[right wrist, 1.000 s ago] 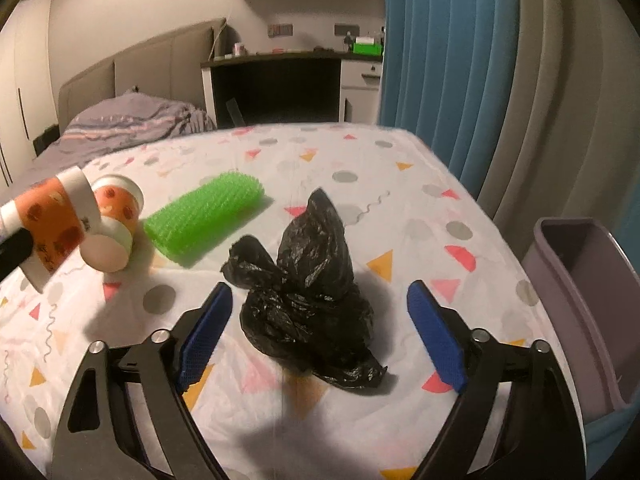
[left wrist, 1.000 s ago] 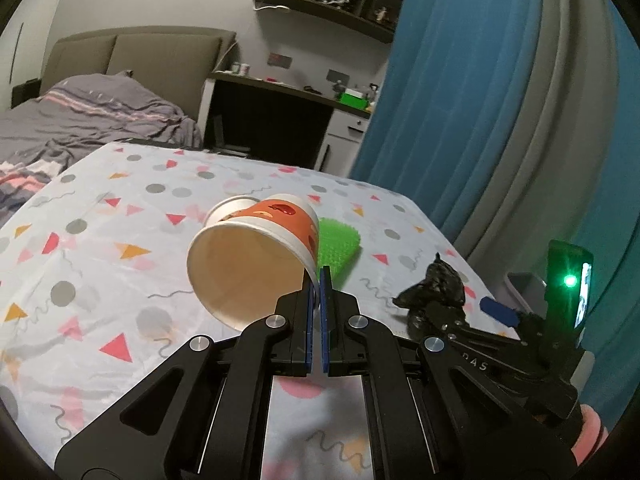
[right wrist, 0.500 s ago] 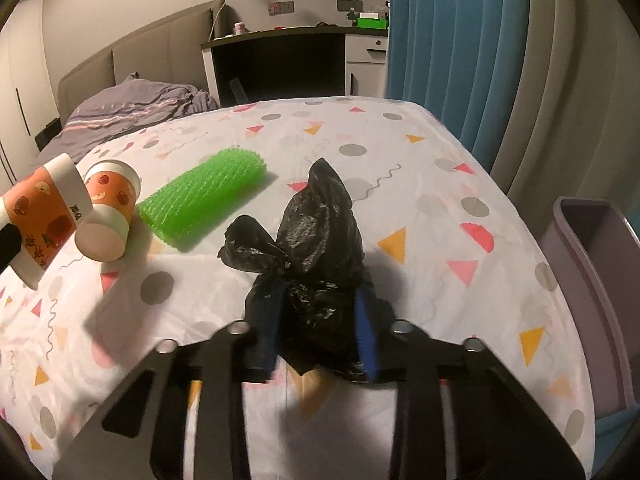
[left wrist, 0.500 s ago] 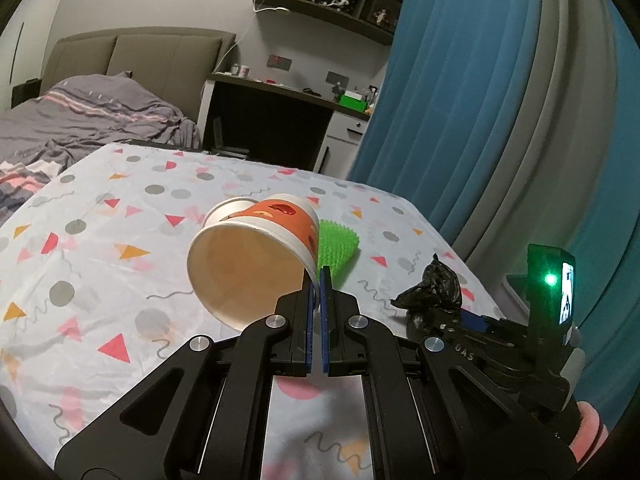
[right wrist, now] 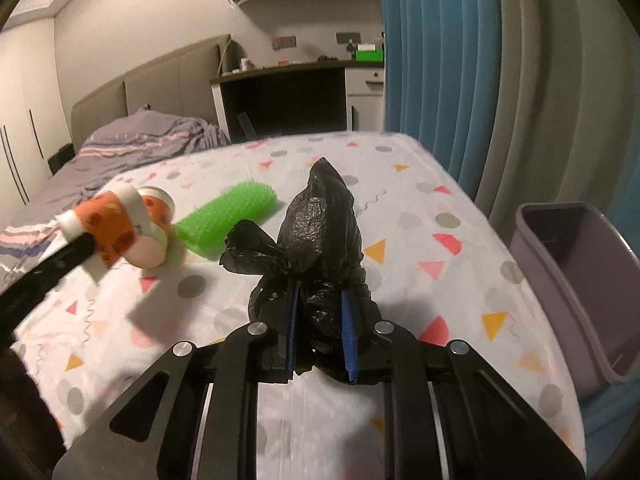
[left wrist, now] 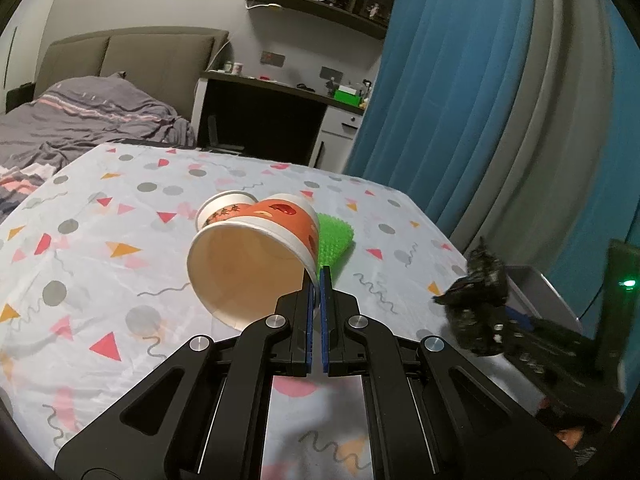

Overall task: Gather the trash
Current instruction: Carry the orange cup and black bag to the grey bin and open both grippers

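Both claws were busy at this moment. The left claw [left wrist: 319, 280] was pressed together on the rim of an orange paper cup [left wrist: 256, 256], so the cup hung tilted in the air, its open mouth turned back toward the claw. Just behind this cup, a second paper cup [left wrist: 218, 213] lay on its side on the bench [left wrist: 120, 272], which was covered with a cloth of triangles and dots. A green spiky roll [left wrist: 334, 240] lay just ahead of the left claw tips, a little to their right, beside the cups.

The right claw [right wrist: 320, 316] had just been closing its jaws, and in the right wrist view its blue pads [right wrist: 347, 332] were clamped on the lower part of a black plastic bag [right wrist: 320, 224]. The bag stood up ahead of the fingers, with its pointed top away from the claw and a smaller lobe to the left. In the left wrist view the bag appeared blurred, at the right edge of the bench. To the right of the right claw, beyond the edge of the bench, stood a grey bin [right wrist: 576, 276] with its mouth open. Far ahead of both claws were a bed [right wrist: 132, 148] and blue curtains [right wrist: 420, 60].
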Demonstrator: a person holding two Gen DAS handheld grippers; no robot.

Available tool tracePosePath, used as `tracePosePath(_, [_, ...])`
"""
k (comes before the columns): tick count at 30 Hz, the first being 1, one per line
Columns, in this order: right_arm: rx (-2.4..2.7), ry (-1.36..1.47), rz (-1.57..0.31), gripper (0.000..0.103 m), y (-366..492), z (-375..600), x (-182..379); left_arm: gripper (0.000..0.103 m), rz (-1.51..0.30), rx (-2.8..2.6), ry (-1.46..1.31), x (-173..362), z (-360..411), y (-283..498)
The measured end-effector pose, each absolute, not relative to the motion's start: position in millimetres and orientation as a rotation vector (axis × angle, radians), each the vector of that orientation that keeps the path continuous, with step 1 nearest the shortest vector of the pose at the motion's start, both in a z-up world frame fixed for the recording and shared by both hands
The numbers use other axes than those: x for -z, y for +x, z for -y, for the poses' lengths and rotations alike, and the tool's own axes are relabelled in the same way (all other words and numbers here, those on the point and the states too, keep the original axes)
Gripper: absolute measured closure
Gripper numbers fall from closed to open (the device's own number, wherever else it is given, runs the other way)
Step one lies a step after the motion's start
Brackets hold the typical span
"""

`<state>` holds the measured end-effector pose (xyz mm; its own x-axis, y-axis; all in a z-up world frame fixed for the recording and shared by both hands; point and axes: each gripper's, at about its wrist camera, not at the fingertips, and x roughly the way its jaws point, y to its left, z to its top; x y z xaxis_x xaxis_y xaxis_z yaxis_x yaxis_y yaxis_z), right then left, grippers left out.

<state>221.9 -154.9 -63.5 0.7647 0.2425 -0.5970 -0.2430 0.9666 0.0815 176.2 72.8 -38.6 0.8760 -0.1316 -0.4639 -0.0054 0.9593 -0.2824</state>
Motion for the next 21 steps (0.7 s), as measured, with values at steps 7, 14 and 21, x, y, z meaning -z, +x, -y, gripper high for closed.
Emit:
tracePosePath(7, [-0.283, 0.008, -0.61, 0.084, 196.6, 174.0, 46.1, 0.101, -0.501, 0.087, -0.239, 33.5, -55.0, 174.1])
tracePosePath(14, [-0.29, 0.015, -0.559, 0.084, 177.9, 196.1, 31.3, 0.101, -0.471, 0.116, -0.192, 14.3, -26.4, 156.2])
tracePosePath(21, [-0.283, 0.03, -0.524, 0.084, 163.5, 218.7, 20.7, 0.101, -0.453, 0.146, -0.152, -3.1, 4.5, 145.8])
